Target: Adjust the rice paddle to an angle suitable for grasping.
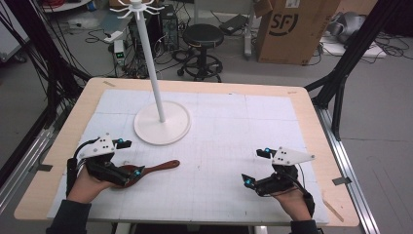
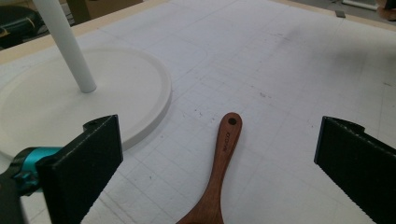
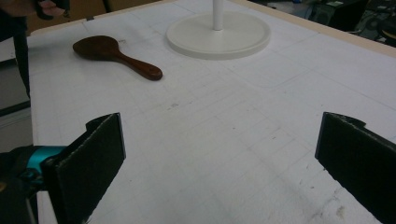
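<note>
A dark wooden spoon (image 1: 158, 167) lies on the white mat, handle pointing right. My left gripper (image 1: 131, 157) stands over its broad end, jaws wide apart. In the left gripper view the spoon's handle (image 2: 223, 154) lies on the mat between the two black jaws of the left gripper (image 2: 219, 140), and neither pad touches it. My right gripper (image 1: 256, 166) is open near the front right of the mat with nothing between its jaws. From the right gripper (image 3: 219, 140) the spoon (image 3: 112, 55) lies far off to the left.
A white hanger stand (image 1: 161, 124) with a round base and a tall pole stands at the back of the mat, just beyond the spoon. Its base (image 2: 70, 100) lies close to the left jaw. The wooden table edge (image 1: 311, 126) frames the mat.
</note>
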A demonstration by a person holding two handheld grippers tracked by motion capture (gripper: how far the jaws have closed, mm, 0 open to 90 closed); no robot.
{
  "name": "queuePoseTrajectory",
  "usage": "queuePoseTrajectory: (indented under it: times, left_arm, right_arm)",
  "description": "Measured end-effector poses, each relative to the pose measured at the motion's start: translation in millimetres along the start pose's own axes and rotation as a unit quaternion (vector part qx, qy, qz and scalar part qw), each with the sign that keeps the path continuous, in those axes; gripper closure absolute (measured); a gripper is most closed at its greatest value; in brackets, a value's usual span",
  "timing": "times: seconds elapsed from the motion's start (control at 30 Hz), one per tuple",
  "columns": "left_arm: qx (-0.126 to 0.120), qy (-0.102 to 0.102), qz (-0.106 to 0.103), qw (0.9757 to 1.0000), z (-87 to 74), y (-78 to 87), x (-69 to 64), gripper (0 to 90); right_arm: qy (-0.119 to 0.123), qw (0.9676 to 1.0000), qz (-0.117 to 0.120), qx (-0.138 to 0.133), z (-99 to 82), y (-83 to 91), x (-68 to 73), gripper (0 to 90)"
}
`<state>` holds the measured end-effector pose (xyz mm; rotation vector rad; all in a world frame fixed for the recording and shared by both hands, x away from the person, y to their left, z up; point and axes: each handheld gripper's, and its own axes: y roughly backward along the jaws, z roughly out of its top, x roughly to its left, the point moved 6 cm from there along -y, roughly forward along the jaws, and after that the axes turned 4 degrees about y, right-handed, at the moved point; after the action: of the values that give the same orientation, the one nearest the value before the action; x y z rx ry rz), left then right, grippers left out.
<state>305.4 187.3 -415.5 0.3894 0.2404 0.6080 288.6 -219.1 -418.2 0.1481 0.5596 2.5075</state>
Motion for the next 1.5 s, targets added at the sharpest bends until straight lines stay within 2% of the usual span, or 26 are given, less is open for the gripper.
queuePoseTrajectory:
  times: [0.17, 0.2, 0.3, 0.47, 0.6, 0.67, 0.7, 0.77, 0.8, 0.97, 1.13, 1.17, 1.3, 1.33, 1.37, 1.43, 1.5]
  left_arm:
    - [0.003, 0.007, 0.004, 1.0000, 0.3, -0.5, 2.1, 1.7]
    - [0.003, 0.007, 0.004, 1.0000, 0.8, -0.3, 2.2, 1.7]
    - [0.001, 0.009, 0.003, 1.0000, 2.7, -0.5, 1.1, 1.7]
    - [0.016, 0.008, 0.003, 0.9998, 1.9, -3.6, 1.0, 1.7]
    - [0.024, 0.012, -0.007, 0.9996, 1.5, -3.3, -0.1, 1.7]
    - [0.032, 0.010, -0.008, 0.9994, 0.9, -3.4, 0.3, 1.7]
    - [0.044, 0.005, -0.007, 0.9990, 0.7, -3.9, 0.8, 1.7]
    - [0.047, 0.005, -0.007, 0.9989, 1.0, -4.1, 0.5, 1.7]
    - [0.057, -0.004, -0.007, 0.9983, 2.1, -3.8, 0.9, 1.8]
    - [0.073, -0.013, -0.003, 0.9973, 3.7, -3.8, 2.3, 4.9]
    - [0.110, -0.030, 0.000, 0.9934, 3.5, -2.2, 6.9, 9.6]
    - [0.110, -0.030, 0.000, 0.9934, 3.5, -2.2, 6.9, 11.1]
    - [0.138, -0.039, -0.004, 0.9897, 3.8, 0.2, 10.8, 18.3]
    - [0.151, -0.044, -0.001, 0.9875, 4.2, 1.6, 13.5, 20.1]
    - [0.157, -0.046, -0.002, 0.9865, 4.4, 2.0, 14.6, 21.7]
    - [0.162, -0.046, -0.001, 0.9856, 4.5, 2.2, 15.4, 24.3]
    - [0.174, -0.050, -0.003, 0.9835, 4.3, 1.8, 16.9, 27.3]
  right_arm:
    - [0.005, 0.9999, 0.009, 0.001, -1.2, -0.2, 1.9, 0.4]
    - [0.012, 0.9999, 0.010, 0.002, -1.3, -0.1, 2.3, 0.4]
    - [0.010, 0.9999, 0.011, 0.005, -2.1, 0.6, 4.4, 0.4]
    - [0.009, 0.9999, 0.008, 0.007, -2.0, 2.5, 5.7, 0.4]
    - [0.010, 0.9999, 0.008, 0.005, -1.6, 4.1, 5.2, 0.4]
    - [0.009, 0.9999, 0.007, 0.007, -2.5, 3.9, 4.4, 0.4]
    - [0.010, 0.9999, 0.007, 0.008, -2.8, 3.7, 4.0, 0.4]
    - [0.009, 0.9999, 0.009, 0.010, -3.4, 3.6, 4.7, 0.4]
    - [0.011, 0.9999, 0.008, 0.009, -3.5, 3.8, 4.4, 0.4]
    - [0.009, 0.9999, 0.007, 0.009, -4.4, 6.6, 3.5, 0.4]
    - [0.013, 0.9998, 0.007, 0.010, -4.9, 8.5, 3.5, 0.4]
    - [0.013, 0.9998, 0.007, 0.010, -4.9, 8.5, 3.5, 0.4]
    - [0.014, 0.9998, 0.007, 0.011, -5.6, 9.2, 2.7, 0.4]
    - [0.014, 0.9998, 0.007, 0.011, -5.7, 9.1, 2.8, 0.4]
    - [0.013, 0.9998, 0.007, 0.011, -5.8, 8.8, 2.9, 0.4]
    - [0.012, 0.9998, 0.008, 0.012, -5.7, 8.4, 3.6, 0.4]
    - [0.015, 0.9998, 0.008, 0.012, -5.6, 8.2, 3.3, 0.4]
